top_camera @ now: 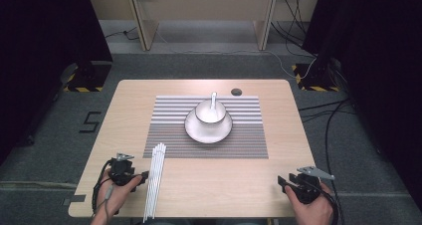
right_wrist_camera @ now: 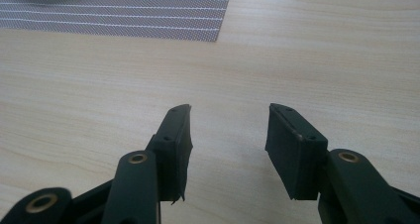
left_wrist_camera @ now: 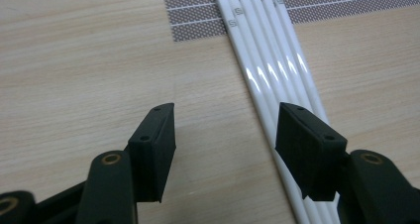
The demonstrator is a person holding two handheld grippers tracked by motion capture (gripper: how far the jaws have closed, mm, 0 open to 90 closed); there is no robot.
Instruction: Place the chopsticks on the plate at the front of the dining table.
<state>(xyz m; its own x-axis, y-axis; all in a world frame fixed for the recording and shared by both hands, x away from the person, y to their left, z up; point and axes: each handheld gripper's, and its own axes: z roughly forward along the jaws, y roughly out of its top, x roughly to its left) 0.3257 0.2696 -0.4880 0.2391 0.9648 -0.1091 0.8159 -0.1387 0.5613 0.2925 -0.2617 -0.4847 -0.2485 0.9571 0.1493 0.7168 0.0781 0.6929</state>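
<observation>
A: Chopsticks [top_camera: 155, 177], white and glossy, lie bundled side by side at the near left of the table [top_camera: 234, 185], their far tips just overlapping the near-left corner of the striped placemat [top_camera: 249, 140]. That is your target.

B: And your left gripper [top_camera: 145, 175] sits just beside them, jaws spread wide and holding nothing. In the left gripper view the right jaw already hangs over the nearest stick [left_wrist_camera: 267, 120], while the left jaw stands over bare wood.

A: So the risk is plain. If you close from there, you will likely catch one or two sticks off the edge of the bundle and scatter the rest. They look slick and round; I judge they will roll or squirt out of a partial pinch.

B: Centre the bundle between the jaws first. Watch the near ends too: they reach the table's front edge, so a nudge could send some off.

A: Your right gripper [top_camera: 283, 181] rests at the near right, well apart, jaws also spread and empty.

B: Farther out, the bowl [top_camera: 211, 111] with its spoon [top_camera: 214, 99] stands on the plate [top_camera: 191, 128] mid-mat. Swing high, or the long sticks may clip it.
</observation>
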